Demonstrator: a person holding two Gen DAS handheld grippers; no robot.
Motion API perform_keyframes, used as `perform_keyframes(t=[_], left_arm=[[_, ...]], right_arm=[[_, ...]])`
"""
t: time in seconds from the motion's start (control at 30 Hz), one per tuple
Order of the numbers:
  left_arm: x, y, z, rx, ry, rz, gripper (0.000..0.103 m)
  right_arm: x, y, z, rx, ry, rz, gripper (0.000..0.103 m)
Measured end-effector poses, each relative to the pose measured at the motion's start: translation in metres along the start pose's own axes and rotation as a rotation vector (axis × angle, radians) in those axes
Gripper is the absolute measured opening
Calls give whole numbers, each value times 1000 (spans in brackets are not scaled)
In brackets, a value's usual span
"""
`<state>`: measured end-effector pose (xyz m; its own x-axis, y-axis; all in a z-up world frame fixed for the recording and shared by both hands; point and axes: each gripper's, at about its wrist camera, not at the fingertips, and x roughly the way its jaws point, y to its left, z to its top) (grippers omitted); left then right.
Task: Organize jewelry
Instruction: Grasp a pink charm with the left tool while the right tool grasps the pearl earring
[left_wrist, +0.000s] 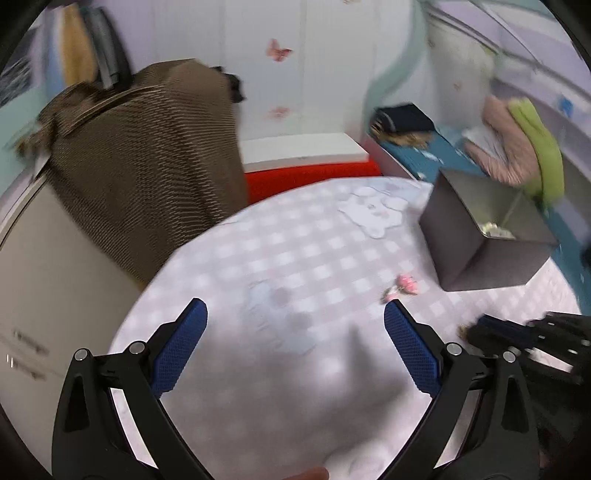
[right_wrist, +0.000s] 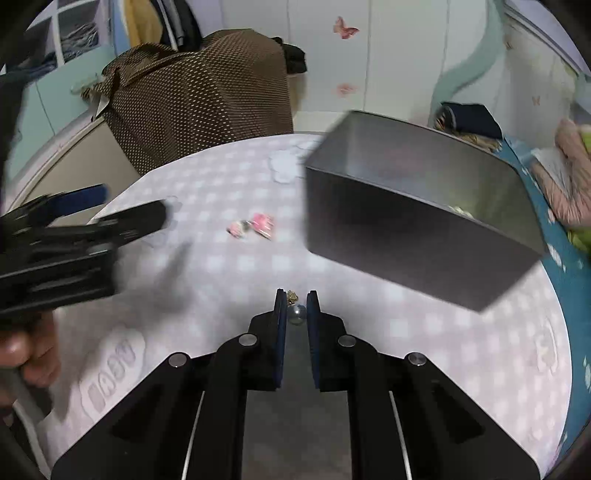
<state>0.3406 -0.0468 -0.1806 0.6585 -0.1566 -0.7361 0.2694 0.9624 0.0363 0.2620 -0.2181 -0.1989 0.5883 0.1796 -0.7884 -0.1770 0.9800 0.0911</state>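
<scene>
Right gripper (right_wrist: 296, 301) angled down at the tabletop (right_wrist: 229, 266), its fingers closed narrowly on a pearl earring (right_wrist: 297, 313). Left gripper (left_wrist: 295, 317) held wide, empty. Pink trinkets (right_wrist: 253, 224) and grey box (right_wrist: 417, 221) lie ahead, unobstructed.

Pearl earring (right_wrist: 296, 309) with gold top sits near grey open box (right_wrist: 406, 229); pink jewelry (right_wrist: 255, 224) lies left of box.

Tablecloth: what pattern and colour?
Pale lilac and white checks on the tablecloth, clearest in the right wrist view.
</scene>
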Motion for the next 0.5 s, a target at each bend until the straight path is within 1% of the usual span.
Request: perform_keyframes(t=[0.03,0.1,0.17,0.2,0.3,0.33,0.37,0.4,0.43,0.47,0.5], left_arm=[[10,-10,4,35,14,-16,96],[21,-24,8,86,28,-23,96],[31,-36,11,121,42,-49,96],[35,-41,13,132,47,-60,96],[45,-52,16,154,59,-65,96],[49,-55,16,157,64,-68,94],[52,-57,16,158,70,-74,87],[57,-58,16,154,90,-100,68],[56,-58,17,134,93,-129,57],[56,-58,17,123,98,-144,54],[54,-59,16,130,96,-145,42]], right_arm=[[-4,-5,-2,9,0,0,10],[-8,-9,-6,21,0,2,10],[-14,-14,-9,33,-3,3,10],[-15,-17,-10,38,-3,4,10],[-17,-22,-14,52,-3,8,10],[-18,-24,-15,56,-2,11,10],[-19,-25,-16,59,-2,12,10],[-21,-26,-17,61,-3,13,10],[-22,-27,-18,64,-6,15,10],[-24,-27,-19,65,-14,20,10],[-26,-28,-19,67,-17,21,10]])
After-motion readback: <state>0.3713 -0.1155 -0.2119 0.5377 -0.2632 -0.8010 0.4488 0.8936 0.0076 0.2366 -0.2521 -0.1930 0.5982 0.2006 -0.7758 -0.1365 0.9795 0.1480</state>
